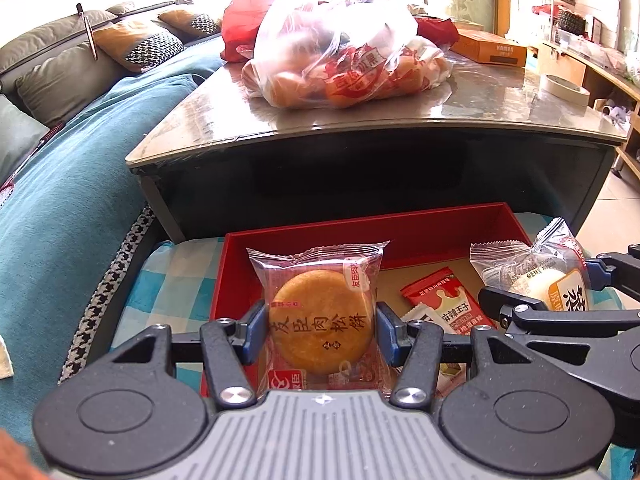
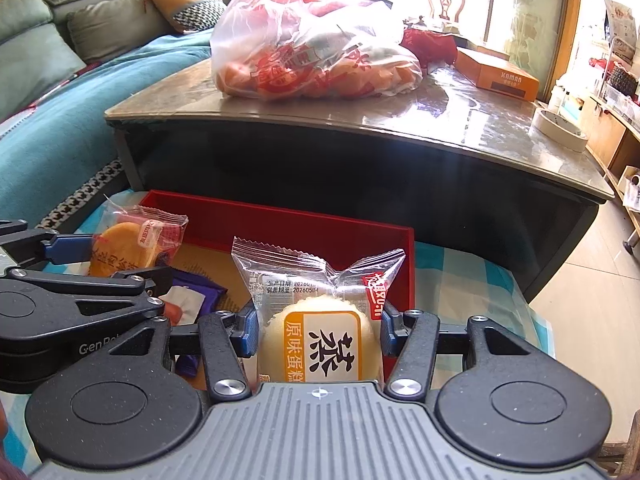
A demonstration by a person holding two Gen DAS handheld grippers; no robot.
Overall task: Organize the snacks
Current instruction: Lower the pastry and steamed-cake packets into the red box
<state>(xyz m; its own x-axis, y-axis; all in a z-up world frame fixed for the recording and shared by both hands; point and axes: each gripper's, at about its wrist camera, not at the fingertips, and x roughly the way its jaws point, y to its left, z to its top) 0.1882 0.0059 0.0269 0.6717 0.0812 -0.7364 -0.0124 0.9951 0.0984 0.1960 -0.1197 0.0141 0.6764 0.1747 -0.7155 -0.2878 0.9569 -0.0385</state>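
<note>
My left gripper (image 1: 320,332) is shut on a wrapped golden meat floss pastry (image 1: 320,320) and holds it over the left part of the red box (image 1: 360,226). My right gripper (image 2: 318,334) is shut on a wrapped pale steamed cake (image 2: 320,340) and holds it over the right part of the red box (image 2: 280,220). Each gripper shows in the other's view: the right one with its cake (image 1: 536,284), the left one with its pastry (image 2: 128,248). A red snack packet (image 1: 444,300) and a purple packet (image 2: 200,292) lie in the box.
The box sits on a blue checked cloth (image 1: 176,276) in front of a low dark table (image 1: 360,120). On the table are a plastic bag of snacks (image 1: 340,60), an orange box (image 1: 488,48) and a tape roll (image 1: 564,88). A teal sofa (image 1: 72,184) runs along the left.
</note>
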